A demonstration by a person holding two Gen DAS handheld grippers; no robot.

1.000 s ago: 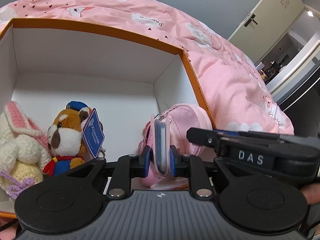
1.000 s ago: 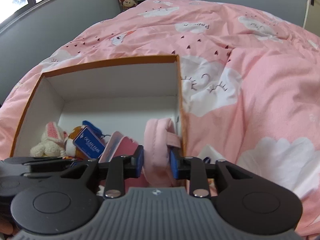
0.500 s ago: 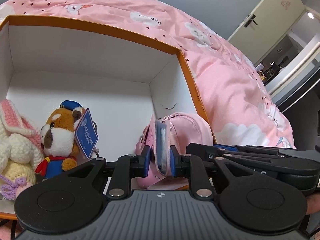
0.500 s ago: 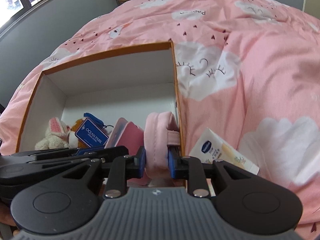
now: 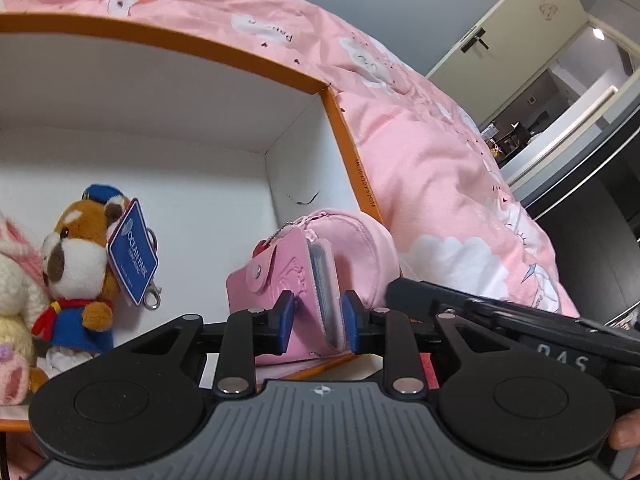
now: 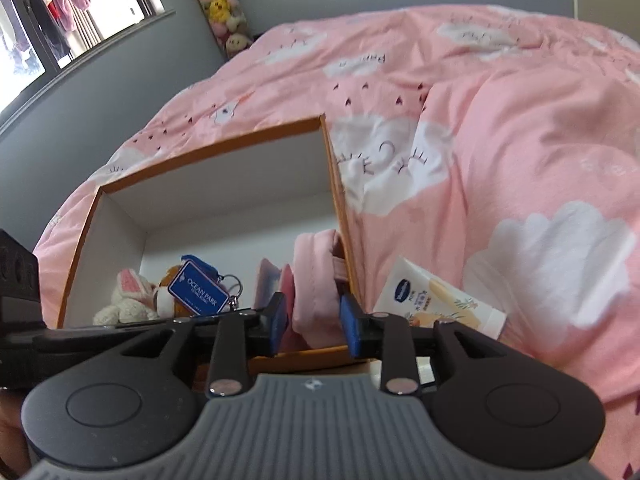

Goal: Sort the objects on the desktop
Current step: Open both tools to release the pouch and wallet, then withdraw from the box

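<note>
A white box with an orange rim [image 5: 200, 54] lies on a pink bedcover. In its right near corner a pink card holder [image 5: 280, 292] leans against a pink pouch [image 5: 360, 248]. My left gripper [image 5: 319, 322] straddles the card holder; its jaws are opening and the pads stand just off it. In the right wrist view my right gripper [image 6: 313, 322] straddles the pouch [image 6: 316, 276], which rests against the box [image 6: 208, 152] wall. Its jaws are opening too, with small gaps at the pads.
A brown bear plush [image 5: 76, 256] with a blue tag and a knitted bunny [image 5: 12, 280] sit at the box's left. A white cream tube [image 6: 436, 300] lies on the bedcover [image 6: 520, 140] right of the box. The far half of the box floor is bare.
Both grippers have spread their jaws off the card holder and the pouch. The card holder has tipped to the left. The right gripper has drawn back, and the cream tube has come into view.
</note>
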